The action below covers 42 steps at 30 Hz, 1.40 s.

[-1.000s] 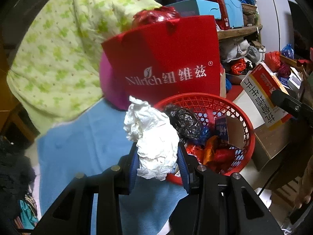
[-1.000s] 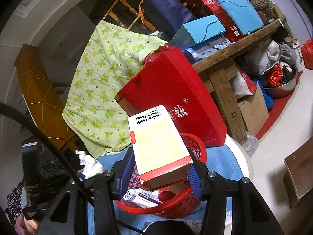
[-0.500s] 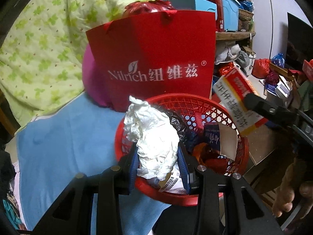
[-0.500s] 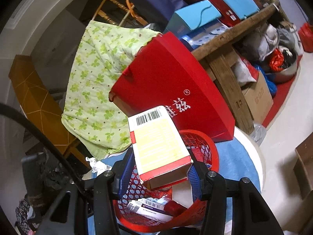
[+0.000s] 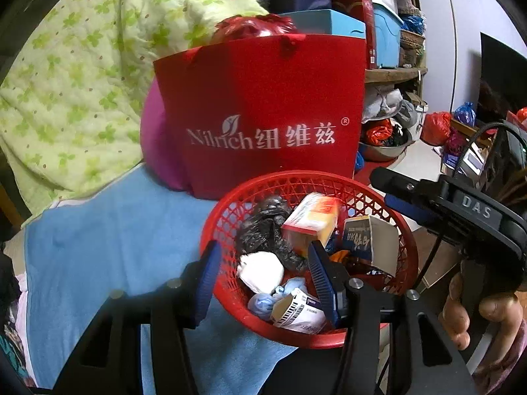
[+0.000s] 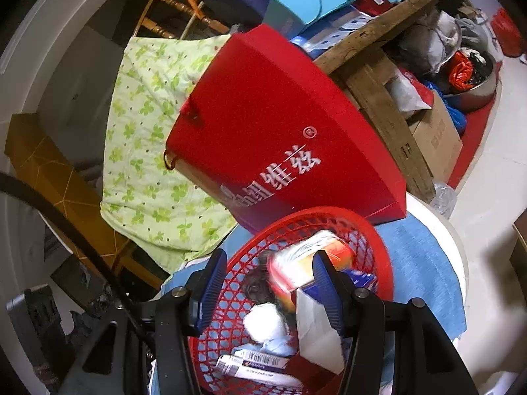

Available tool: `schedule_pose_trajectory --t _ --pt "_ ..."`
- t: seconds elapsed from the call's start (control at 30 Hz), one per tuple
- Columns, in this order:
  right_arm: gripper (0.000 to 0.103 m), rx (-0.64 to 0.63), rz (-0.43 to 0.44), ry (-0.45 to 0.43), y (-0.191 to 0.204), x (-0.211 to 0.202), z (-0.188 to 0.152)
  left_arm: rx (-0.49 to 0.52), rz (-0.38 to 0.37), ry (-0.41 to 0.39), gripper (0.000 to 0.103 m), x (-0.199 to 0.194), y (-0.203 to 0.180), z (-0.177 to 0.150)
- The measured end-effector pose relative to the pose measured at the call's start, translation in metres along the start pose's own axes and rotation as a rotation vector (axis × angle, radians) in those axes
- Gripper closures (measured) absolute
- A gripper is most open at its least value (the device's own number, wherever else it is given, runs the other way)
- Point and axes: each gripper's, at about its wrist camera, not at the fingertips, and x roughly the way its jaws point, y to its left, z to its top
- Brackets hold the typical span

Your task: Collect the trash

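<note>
White tissue wad point(image 5: 260, 271) and red-yellow box point(image 5: 311, 222), blurred as if mid-drop, lie inside red mesh basket point(image 5: 230, 210) at the blue cloth point(image 5: 108, 240) edge nearest me, left gripper point(image 5: 262, 281) and right gripper point(image 6: 266, 288) both spread empty above it, presumably just releasing trash.

One red basket point(image 5: 406, 237), two grippers point(image 5: 262, 276)

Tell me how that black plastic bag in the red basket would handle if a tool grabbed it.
The black plastic bag looks crumpled and thin, so probably floppy and light. Its glossy film may slip. It lies among other trash in the red basket, so neighbours might shift.
</note>
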Motion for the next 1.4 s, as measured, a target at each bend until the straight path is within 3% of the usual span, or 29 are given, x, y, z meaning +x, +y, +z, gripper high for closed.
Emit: schedule_pose_trajectory --t 0.27,0.3,0.37,0.53,0.7,0.87,1.1,1.2,1.4 --pt "0.045 -0.026 0.000 0.007 0.012 -0.010 -0.008 -0.031 0.012 -0.002 0.047 -0.007 0.013 -0.009" --pt "0.045 -0.033 -0.003 0.009 0.014 -0.011 -0.010 -0.036 0.012 -0.003 0.046 -0.009 0.015 -0.010" --pt "0.045 -0.045 -0.009 0.011 0.019 -0.014 -0.013 -0.044 0.022 -0.012 0.032 -0.013 0.018 -0.012" --pt "0.044 -0.128 -0.045 0.022 0.037 -0.019 -0.022 -0.047 0.054 -0.039 0.030 -0.032 0.025 -0.020" --pt "0.036 -0.240 -0.090 0.022 0.059 -0.028 -0.033 -0.055 0.127 -0.042 0.021 -0.051 0.035 -0.029" --pt "0.031 -0.360 -0.129 0.021 0.083 -0.036 -0.044 -0.079 0.190 -0.057 0.021 -0.074 0.051 -0.040" --pt "0.030 -0.503 -0.144 0.009 0.122 -0.049 -0.061 -0.092 0.290 -0.098 0.020 -0.110 0.067 -0.052" --pt "0.030 -0.548 -0.145 0.008 0.139 -0.054 -0.068 -0.106 0.326 -0.120 0.009 -0.128 0.075 -0.055" --pt "0.030 -0.610 -0.149 -0.005 0.167 -0.069 -0.079 -0.143 0.367 -0.152 0.008 -0.159 0.086 -0.060"
